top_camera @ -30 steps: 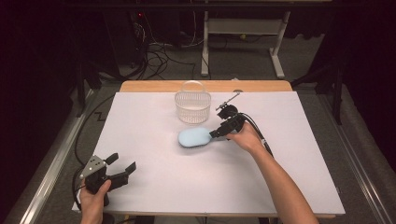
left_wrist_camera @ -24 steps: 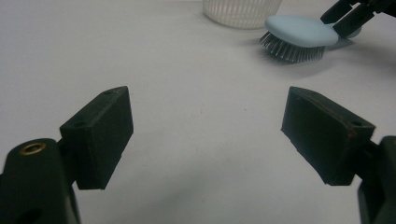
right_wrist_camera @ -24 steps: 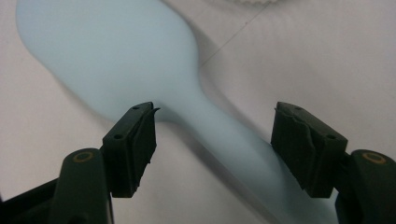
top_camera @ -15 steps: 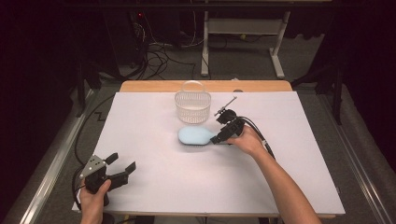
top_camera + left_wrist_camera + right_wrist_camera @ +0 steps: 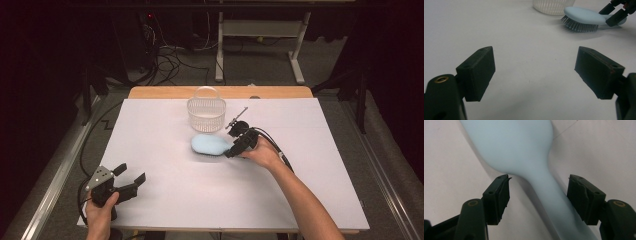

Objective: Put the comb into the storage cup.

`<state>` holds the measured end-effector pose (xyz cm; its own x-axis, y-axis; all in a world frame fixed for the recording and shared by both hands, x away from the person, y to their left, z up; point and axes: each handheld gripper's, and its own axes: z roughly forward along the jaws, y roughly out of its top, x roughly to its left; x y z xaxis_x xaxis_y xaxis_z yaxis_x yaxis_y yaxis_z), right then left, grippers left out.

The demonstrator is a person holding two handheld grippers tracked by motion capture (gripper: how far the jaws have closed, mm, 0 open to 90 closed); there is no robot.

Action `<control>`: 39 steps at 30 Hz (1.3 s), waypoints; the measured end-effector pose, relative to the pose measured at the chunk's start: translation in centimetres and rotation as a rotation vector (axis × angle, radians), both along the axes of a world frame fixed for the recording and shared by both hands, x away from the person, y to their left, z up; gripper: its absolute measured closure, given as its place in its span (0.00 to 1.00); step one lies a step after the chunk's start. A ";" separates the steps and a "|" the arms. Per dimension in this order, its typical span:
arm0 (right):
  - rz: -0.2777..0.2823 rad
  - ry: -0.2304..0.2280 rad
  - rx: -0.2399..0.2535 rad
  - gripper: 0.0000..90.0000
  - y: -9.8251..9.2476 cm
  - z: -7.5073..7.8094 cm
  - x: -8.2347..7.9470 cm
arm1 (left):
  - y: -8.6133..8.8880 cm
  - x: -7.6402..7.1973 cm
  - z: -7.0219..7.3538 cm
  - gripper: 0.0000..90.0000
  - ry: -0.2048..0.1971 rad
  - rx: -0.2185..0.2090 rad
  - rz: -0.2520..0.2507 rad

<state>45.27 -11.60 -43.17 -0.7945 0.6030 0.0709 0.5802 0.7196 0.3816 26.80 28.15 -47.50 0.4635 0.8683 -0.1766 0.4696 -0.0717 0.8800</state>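
A pale blue hairbrush [image 5: 208, 145] lies bristles down on the white table, just in front of a white mesh basket [image 5: 206, 110]. My right gripper [image 5: 232, 150] stands open astride the brush's handle [image 5: 551, 195], with a jaw on each side and a gap to each. My left gripper [image 5: 131, 179] is held near the table's front left corner, open and empty. From the left gripper view [image 5: 535, 71] the hairbrush [image 5: 581, 18] and its dark bristles show far off, with the right gripper's fingers [image 5: 615, 17] at its handle.
The white table sheet [image 5: 165, 175] spreads between the two grippers. A wooden table edge [image 5: 160, 92] runs along the back. Cables and a desk frame [image 5: 260, 35] stand on the floor beyond the table.
My right gripper has slid left along the table and now straddles the brush's handle. The left gripper has stayed put.
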 end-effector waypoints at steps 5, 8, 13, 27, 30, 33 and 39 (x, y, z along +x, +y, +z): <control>0.015 -0.012 -0.013 0.43 0.3 0.0 -0.2 | 0.0 0.0 0.0 0.19 0.001 0.001 -0.001; 0.029 -0.020 -0.024 0.44 0.5 -0.1 -0.3 | 0.0 0.0 0.0 0.19 0.000 0.002 -0.001; 0.045 -0.035 -0.049 0.48 0.8 -0.2 -0.5 | -0.1 0.0 0.0 0.19 0.000 0.004 -0.001; 0.095 -0.069 -0.107 0.62 1.4 -0.4 -1.0 | -0.1 0.0 0.0 0.19 0.000 0.006 -0.005; 0.105 -0.071 -0.112 0.65 1.5 -0.4 -1.1 | -0.1 0.0 0.0 0.19 0.000 0.007 -0.005; 0.114 -0.071 -0.114 0.66 1.6 -0.4 -1.1 | -0.2 0.1 0.0 0.19 0.000 0.008 -0.007; 0.107 -0.067 -0.119 0.66 2.0 -0.6 -1.0 | -0.2 0.0 0.0 0.19 0.000 0.008 -0.008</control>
